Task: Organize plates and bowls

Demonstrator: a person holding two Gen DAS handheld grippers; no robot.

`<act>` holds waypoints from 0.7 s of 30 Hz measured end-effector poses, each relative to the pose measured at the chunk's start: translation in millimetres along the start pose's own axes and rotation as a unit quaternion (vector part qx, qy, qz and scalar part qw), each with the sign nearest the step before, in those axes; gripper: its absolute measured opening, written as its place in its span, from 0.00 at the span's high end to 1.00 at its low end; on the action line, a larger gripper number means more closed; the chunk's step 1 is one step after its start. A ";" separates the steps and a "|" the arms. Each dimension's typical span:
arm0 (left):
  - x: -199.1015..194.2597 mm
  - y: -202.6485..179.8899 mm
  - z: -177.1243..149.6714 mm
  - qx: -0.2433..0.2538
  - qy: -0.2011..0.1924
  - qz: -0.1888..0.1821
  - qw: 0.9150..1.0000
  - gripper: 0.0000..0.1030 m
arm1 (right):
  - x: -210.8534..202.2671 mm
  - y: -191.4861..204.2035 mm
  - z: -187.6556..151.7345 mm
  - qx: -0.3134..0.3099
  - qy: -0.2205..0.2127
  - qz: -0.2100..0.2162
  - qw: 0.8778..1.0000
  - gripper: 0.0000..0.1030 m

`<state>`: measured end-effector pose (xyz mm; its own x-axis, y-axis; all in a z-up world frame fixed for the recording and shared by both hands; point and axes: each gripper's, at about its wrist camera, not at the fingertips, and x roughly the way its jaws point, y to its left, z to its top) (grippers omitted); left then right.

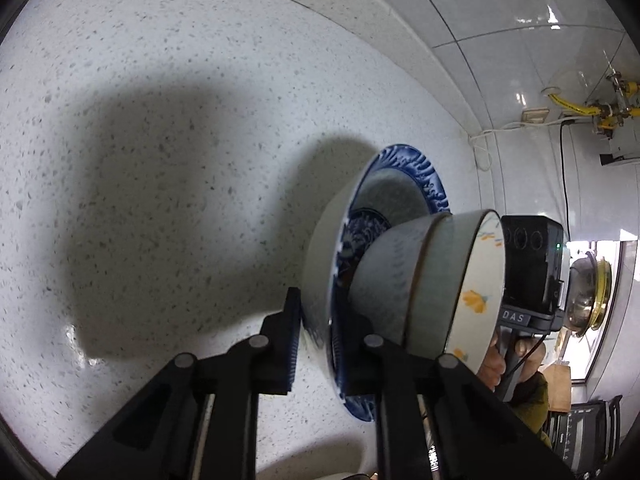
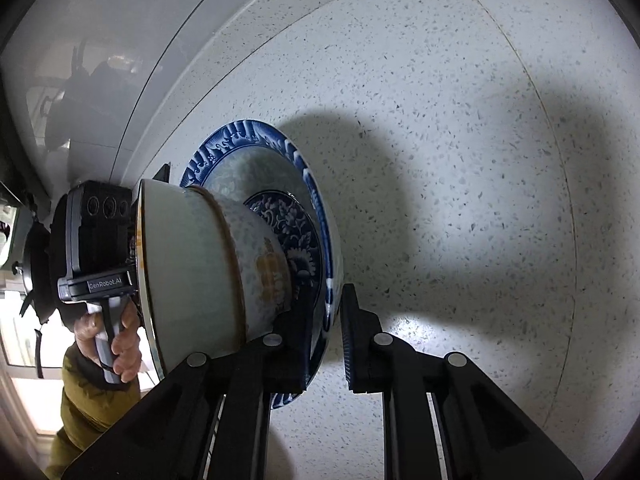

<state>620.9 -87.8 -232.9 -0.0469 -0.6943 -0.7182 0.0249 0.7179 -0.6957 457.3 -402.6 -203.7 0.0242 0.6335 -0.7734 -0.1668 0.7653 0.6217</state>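
Left wrist view shows the left gripper [image 1: 314, 340] with its fingers [image 1: 290, 340] pinching the rim of a blue-and-white plate [image 1: 416, 176] from one side. The right wrist view shows the right gripper [image 2: 326, 340] doing the same on the opposite rim of that plate [image 2: 240, 140], one finger [image 2: 354, 344] on the outside and the other under the inner face. Both pairs of fingers are drawn in close, with only the thin plate edge between them, so I judge both grips to be firm.

On the plate sit two nested bowls: a pale speckled bowl [image 2: 260, 240] with a brown rim band at the bottom, and inside it a white bowl with orange flowers [image 1: 476, 292]. The stack is thus already built: plate below, bowls nested on top. It looks tilted in both views, but the cameras themselves are angled. Whether the plate rests on the speckled counter [image 1: 160, 160] or is just above it I cannot tell; a dark shadow lies close beside it.

As for progress, the gathering seems mostly done. What is left, by my judgement, is carrying this stack to its place and setting it down level, slowly, since the bowls are loose and could slide. No other dishes show in either view.
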 end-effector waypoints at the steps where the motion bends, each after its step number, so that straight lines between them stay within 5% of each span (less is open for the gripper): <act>1: 0.2 0.3 -0.4 -0.003 -0.002 -0.002 1.000 0.87 | 0.0 -0.1 1.8 0.001 -0.001 -0.001 1.000 0.88; 21: -19.4 12.3 -32.0 -0.060 -0.025 -0.005 0.998 0.89 | 20.8 -6.3 16.3 0.041 0.006 -0.004 0.999 0.90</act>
<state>590.1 -63.9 -227.0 0.0032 -0.7013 -0.7129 -0.0945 0.7095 -0.6984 475.0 -392.3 -221.7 0.0134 0.6258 -0.7799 -0.0846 0.7778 0.6227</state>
